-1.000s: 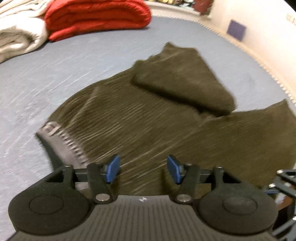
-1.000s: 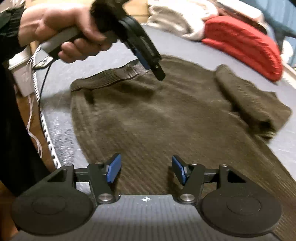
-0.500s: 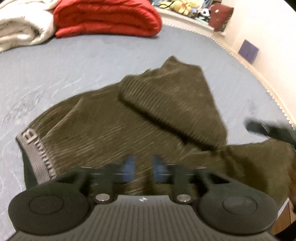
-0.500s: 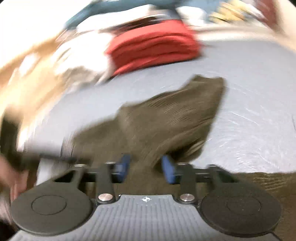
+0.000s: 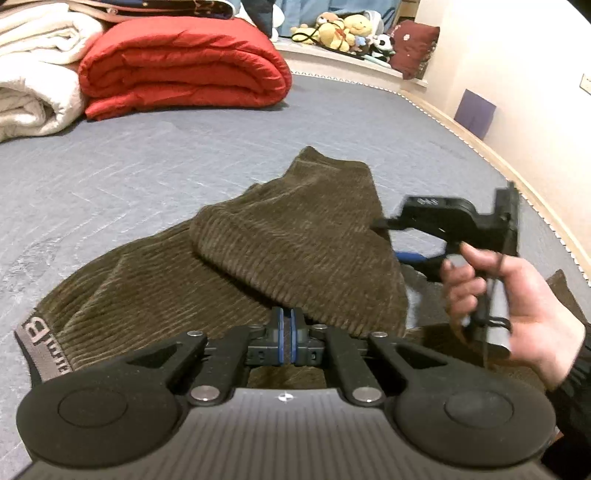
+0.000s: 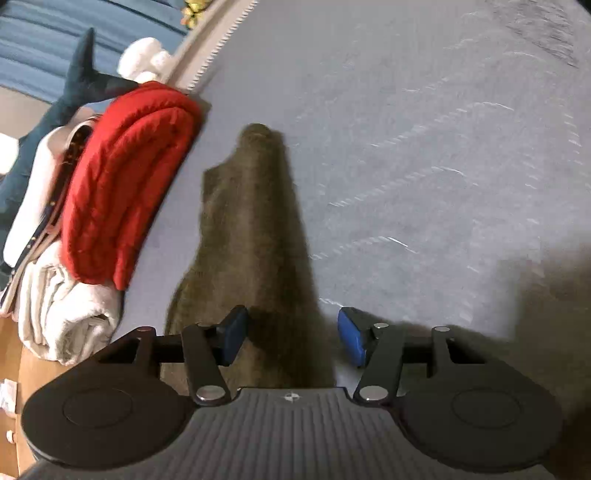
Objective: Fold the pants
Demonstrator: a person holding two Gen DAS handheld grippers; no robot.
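Olive-brown corduroy pants (image 5: 221, 273) lie on the grey-blue bed, with the grey waistband (image 5: 40, 343) at the left and one leg (image 5: 306, 229) folded over the body. My left gripper (image 5: 287, 334) is shut on the near edge of the pants fabric. My right gripper (image 6: 291, 334) is open, its blue pads either side of the folded leg (image 6: 255, 236), which stretches away from it. In the left wrist view the right gripper (image 5: 410, 240) sits at the leg's right edge, held by a hand (image 5: 517, 291).
A folded red duvet (image 5: 181, 66) and a white blanket (image 5: 33, 85) lie at the back left of the bed (image 5: 147, 158). Soft toys (image 5: 343, 29) sit on a ledge behind. The wall (image 5: 517, 74) runs along the right edge.
My left gripper has closed from open onto the pants' near edge. My right gripper has swung from the waistband side round to the folded leg and stays open.
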